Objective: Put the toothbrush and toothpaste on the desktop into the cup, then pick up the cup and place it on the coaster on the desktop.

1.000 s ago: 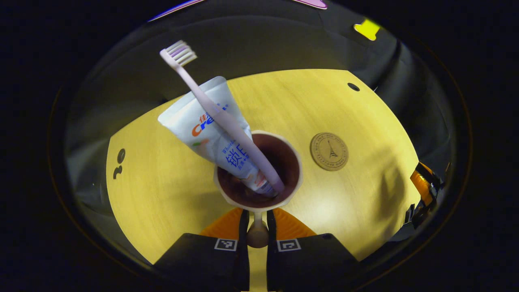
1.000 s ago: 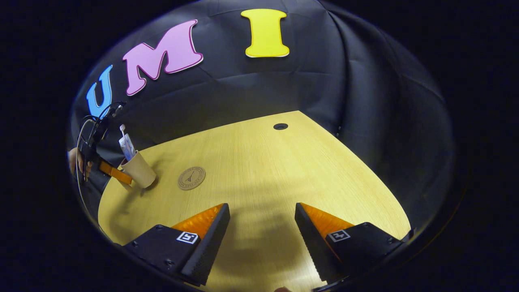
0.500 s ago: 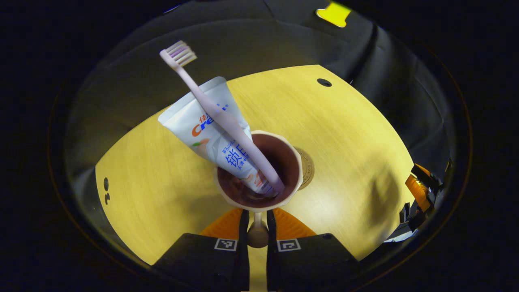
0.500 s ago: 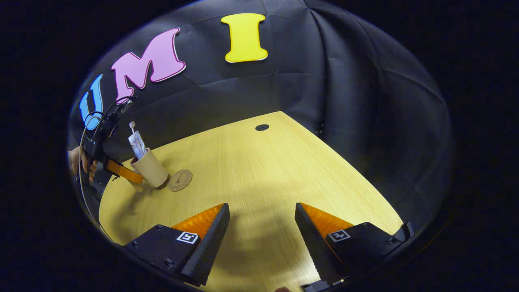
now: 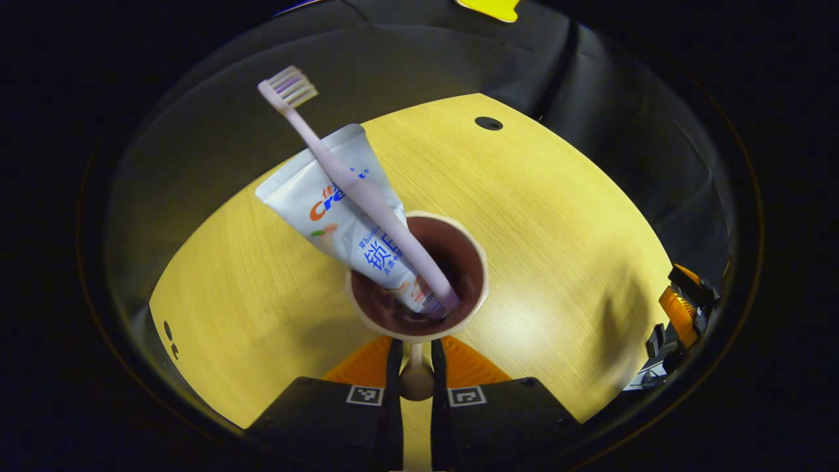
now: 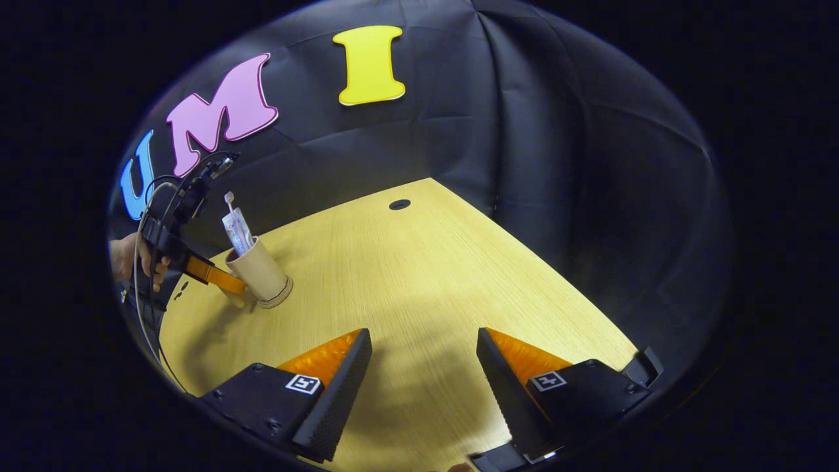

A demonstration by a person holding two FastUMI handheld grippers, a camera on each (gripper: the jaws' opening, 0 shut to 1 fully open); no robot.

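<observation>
A beige cup point(image 5: 419, 331) with a dark inside holds a pink toothbrush point(image 5: 347, 180) and a white toothpaste tube point(image 5: 328, 203), both leaning to the left. My left gripper point(image 5: 414, 359) is shut on the cup's small handle. In the right gripper view the cup point(image 6: 262, 274) is over the round brown coaster point(image 6: 283, 295), whose edge shows at the cup's base; I cannot tell whether they touch. The left gripper point(image 6: 229, 282) and a hand point(image 6: 134, 262) holding it are at the far left. My right gripper point(image 6: 424, 354) is open above the table, with nothing between its fingers.
The wooden table point(image 6: 426, 275) has a round cable hole point(image 6: 399, 204) near its far edge, seen as the hole point(image 5: 488, 123) in the left gripper view too. The right gripper point(image 5: 678, 314) shows at the table's right edge. Black cloth walls the booth behind.
The left gripper has carried the cup to the right, over the coaster, which the cup now hides in the left gripper view. The right gripper stays open and has turned slightly.
</observation>
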